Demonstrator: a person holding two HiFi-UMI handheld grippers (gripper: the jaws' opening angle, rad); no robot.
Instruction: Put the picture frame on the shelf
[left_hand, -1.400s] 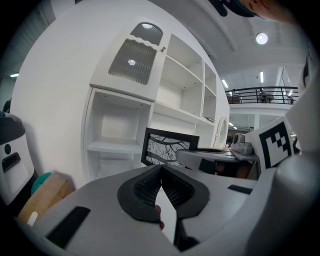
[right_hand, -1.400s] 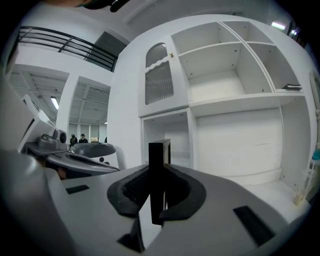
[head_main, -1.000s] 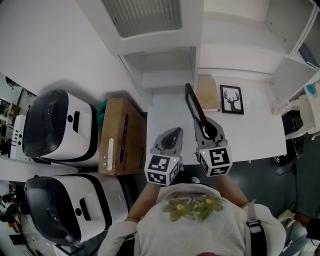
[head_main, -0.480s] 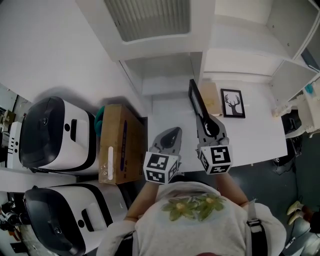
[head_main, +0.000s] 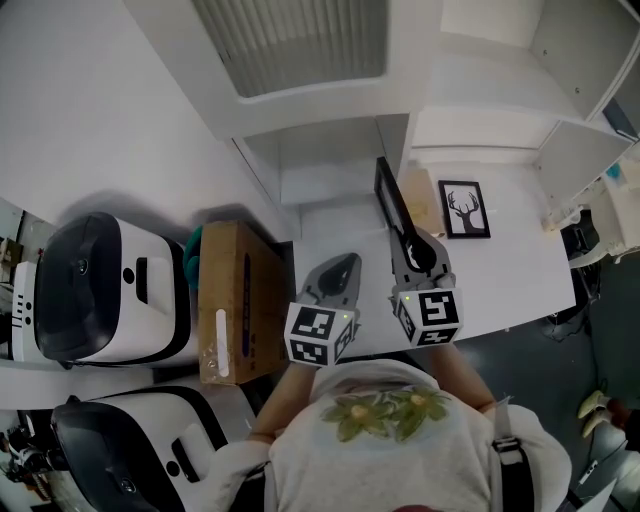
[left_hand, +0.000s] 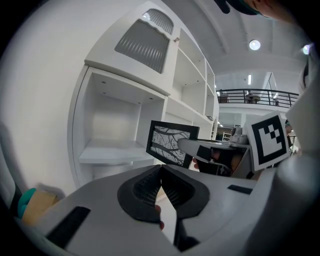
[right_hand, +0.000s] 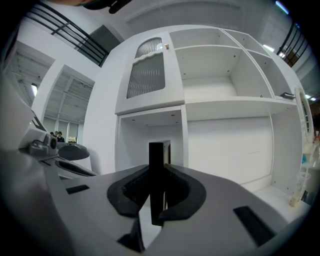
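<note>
My right gripper is shut on a black picture frame and holds it upright, edge-on to the head view, above the white table. In the right gripper view the frame's dark edge stands between the pads, in front of the lower open niche of the white shelf unit. In the left gripper view the frame's branch-pattern picture shows to the right of that niche. My left gripper hangs just left of the right one, shut and holding nothing.
A second framed deer picture and a tan board lie on the table right of the held frame. A cardboard box and white-and-black machines stand to the left. More open shelves rise at the right.
The head view has drifted, so the box and machines sit lower left. Both grippers keep their pose and the frame stays clamped, a touch nearer the shelf.
</note>
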